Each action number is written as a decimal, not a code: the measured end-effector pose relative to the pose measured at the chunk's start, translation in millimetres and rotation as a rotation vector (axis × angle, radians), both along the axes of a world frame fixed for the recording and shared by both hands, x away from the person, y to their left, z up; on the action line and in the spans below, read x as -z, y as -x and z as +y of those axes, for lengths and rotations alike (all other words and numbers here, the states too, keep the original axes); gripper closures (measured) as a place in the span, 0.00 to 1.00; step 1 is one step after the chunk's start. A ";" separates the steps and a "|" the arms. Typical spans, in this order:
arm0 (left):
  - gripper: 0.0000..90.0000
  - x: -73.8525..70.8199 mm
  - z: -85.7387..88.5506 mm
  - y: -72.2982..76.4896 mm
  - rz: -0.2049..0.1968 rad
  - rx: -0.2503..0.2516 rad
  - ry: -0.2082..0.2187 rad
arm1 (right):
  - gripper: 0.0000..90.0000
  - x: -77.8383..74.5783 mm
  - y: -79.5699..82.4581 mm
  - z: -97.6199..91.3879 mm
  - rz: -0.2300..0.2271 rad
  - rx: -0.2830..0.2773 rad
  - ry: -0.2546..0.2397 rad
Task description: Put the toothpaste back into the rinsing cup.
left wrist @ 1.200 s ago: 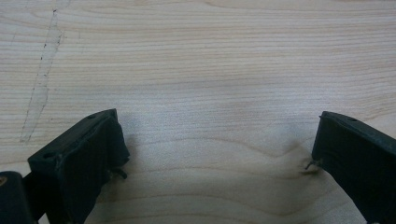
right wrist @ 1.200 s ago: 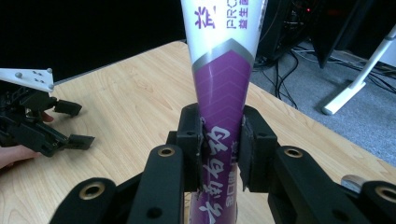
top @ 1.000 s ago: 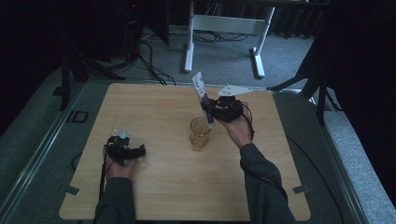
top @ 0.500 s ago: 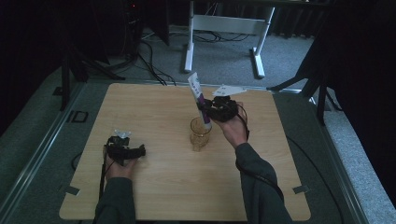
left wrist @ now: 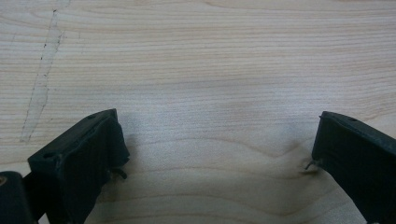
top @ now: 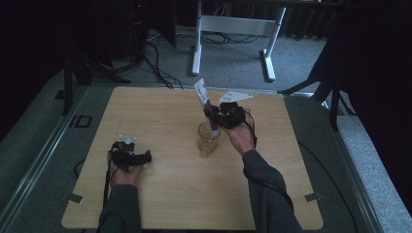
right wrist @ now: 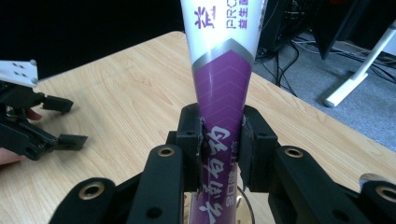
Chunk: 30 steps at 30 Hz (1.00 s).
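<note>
A: What's in the glass (top: 208, 139) rn?

B: The lower end of the tube (top: 206, 108), white up top and purple below w/ printed characters; it dips into the glass mouth; can't tell if it touches the bottom. The glass itself is clear, amber-tinted, upright, near mid-table (top: 160, 199), a bit toward 3 o'clock of centre; can't tell if there's anything else in it.

A: And the tube, which way does it point?

B: Long axis is steep but tilted; in the high view the flat white end leans toward 11 o'clock, away from you, and the purple end points down toward 5 o'clock into the glass. In the right gripper view it runs straight up between the jaws, 12 to 6.

A: Your right gripper (top: 214, 115)?

B: Clamped on the tube; you've got both pads (right wrist: 193, 135) pressed on the purple part, just above the glass rim; your hand sits at 3 o'clock of the glass.

A: Left one?

B: Your left gripper (top: 145, 156) is well apart, at 8 o'clock of the glass, low over the wood; jaws spread wide w/ bare tabletop between them, nothing held.
</note>
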<state>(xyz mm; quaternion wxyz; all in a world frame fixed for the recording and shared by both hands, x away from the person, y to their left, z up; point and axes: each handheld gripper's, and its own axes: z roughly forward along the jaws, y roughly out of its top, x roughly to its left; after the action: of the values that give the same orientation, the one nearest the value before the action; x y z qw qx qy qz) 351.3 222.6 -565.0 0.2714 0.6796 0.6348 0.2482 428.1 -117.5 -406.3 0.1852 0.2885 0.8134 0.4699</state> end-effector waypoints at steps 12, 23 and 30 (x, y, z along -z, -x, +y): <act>0.02 0.0 0.0 0.0 0.001 0.000 0.000 | 0.81 9.3 -1.6 7.0 0.003 0.014 0.029; 0.02 -0.1 0.0 0.0 0.001 0.001 0.000 | 0.81 22.1 -3.9 15.4 0.023 0.004 0.057; 0.02 -0.1 0.0 0.0 0.001 0.000 0.000 | 0.81 25.9 -4.0 17.0 0.031 0.009 0.055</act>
<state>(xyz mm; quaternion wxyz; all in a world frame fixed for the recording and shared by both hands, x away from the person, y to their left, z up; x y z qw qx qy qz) 351.3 222.6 -564.9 0.2712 0.6797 0.6349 0.2478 432.1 -100.6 -432.2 0.1827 0.2941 0.8275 0.4420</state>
